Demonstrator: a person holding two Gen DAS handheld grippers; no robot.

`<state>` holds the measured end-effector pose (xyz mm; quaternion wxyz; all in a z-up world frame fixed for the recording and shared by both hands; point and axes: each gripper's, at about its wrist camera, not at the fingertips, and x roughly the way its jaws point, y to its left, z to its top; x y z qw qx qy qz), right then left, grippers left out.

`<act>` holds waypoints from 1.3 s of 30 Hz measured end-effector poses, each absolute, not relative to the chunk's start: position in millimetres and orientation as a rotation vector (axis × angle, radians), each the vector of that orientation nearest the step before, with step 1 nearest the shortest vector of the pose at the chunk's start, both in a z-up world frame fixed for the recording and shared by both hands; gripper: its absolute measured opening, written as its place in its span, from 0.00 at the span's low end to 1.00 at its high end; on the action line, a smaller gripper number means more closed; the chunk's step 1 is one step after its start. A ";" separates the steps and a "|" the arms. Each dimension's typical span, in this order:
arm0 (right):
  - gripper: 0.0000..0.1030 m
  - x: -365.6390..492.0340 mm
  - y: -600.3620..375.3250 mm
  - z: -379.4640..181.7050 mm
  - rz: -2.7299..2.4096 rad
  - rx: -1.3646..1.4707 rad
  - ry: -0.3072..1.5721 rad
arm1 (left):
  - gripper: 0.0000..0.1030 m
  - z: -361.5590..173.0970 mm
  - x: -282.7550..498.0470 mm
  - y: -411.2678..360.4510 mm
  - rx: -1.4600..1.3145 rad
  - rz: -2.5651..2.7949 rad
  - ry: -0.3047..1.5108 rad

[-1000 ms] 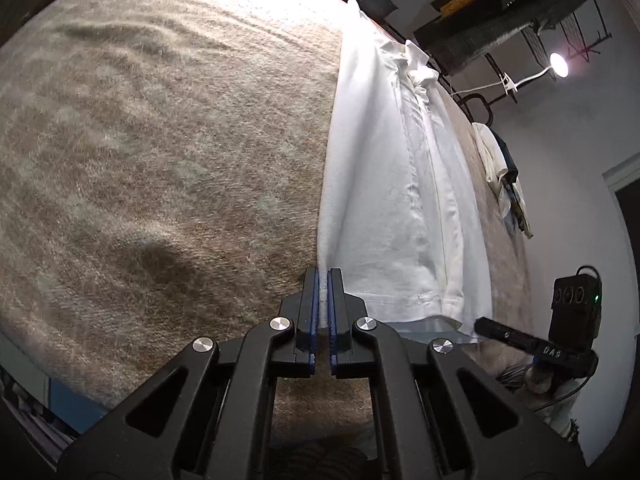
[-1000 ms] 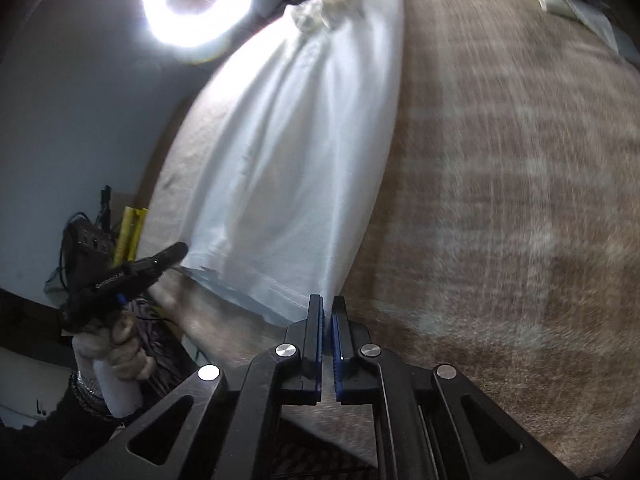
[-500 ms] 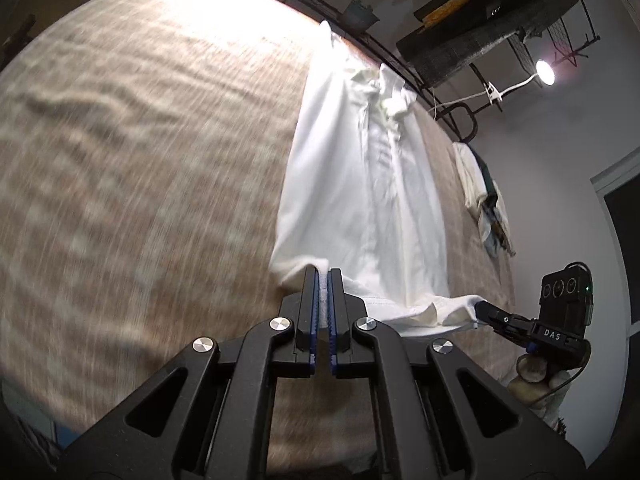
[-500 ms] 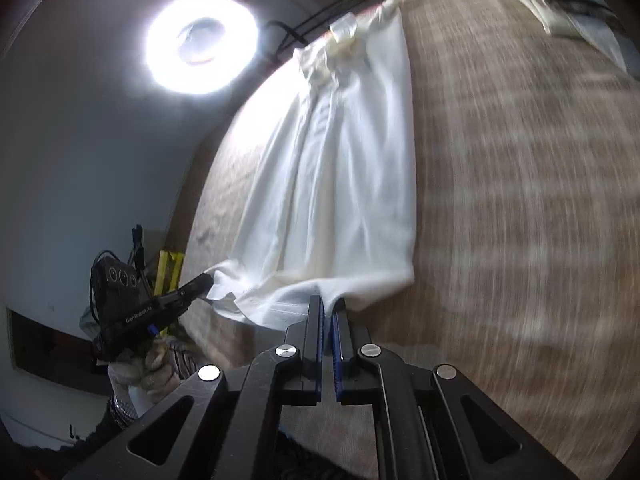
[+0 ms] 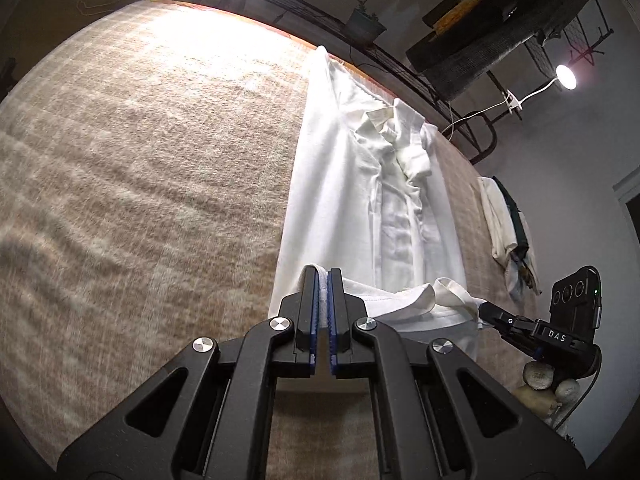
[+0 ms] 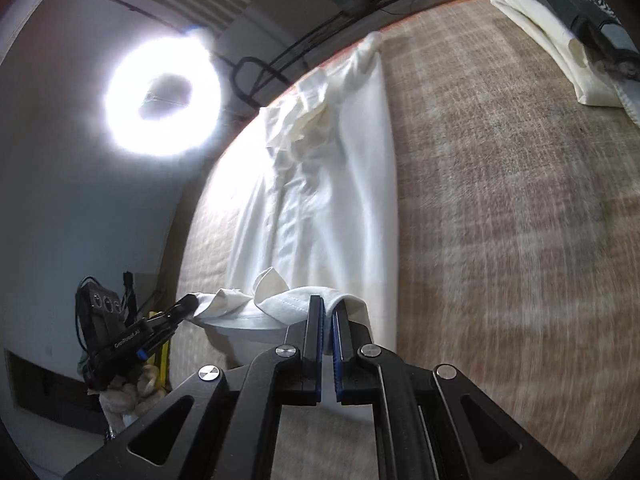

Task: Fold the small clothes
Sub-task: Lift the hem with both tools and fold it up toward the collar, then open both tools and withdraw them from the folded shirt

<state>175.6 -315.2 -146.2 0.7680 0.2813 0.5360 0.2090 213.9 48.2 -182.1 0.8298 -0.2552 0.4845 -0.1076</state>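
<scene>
White cotton collared shirt (image 5: 360,200): lying lengthwise on tan woven blanket (image 5: 140,160), collar at far end, sides already turned in to a narrow strip.

Left black two-finger gripper (image 5: 321,280): jaws clamped on one corner of near hem. Right black two-finger gripper (image 6: 327,306): jaws clamped on opposite hem corner. Hem lifted clear of blanket between both grippers, sagging and bunched in the middle.

Step in hand, judged: carrying hem toward collar for a crosswise fold.

- Hold both grips firm until hem is laid down.
- Spread grippers slightly apart to take out the sag.
- Advance both at equal pace and height, hem parallel to collar.
- Lower hem just short of collar, edges aligned with the strip.

Folded cream cloth (image 6: 540,40) beyond shirt's right edge, well apart; no interference.
</scene>
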 end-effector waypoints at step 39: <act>0.21 232.3 -244.3 -143.8 0.467 0.103 1.134 | 0.02 -198.2 259.6 19.7 -0.245 -0.203 1.037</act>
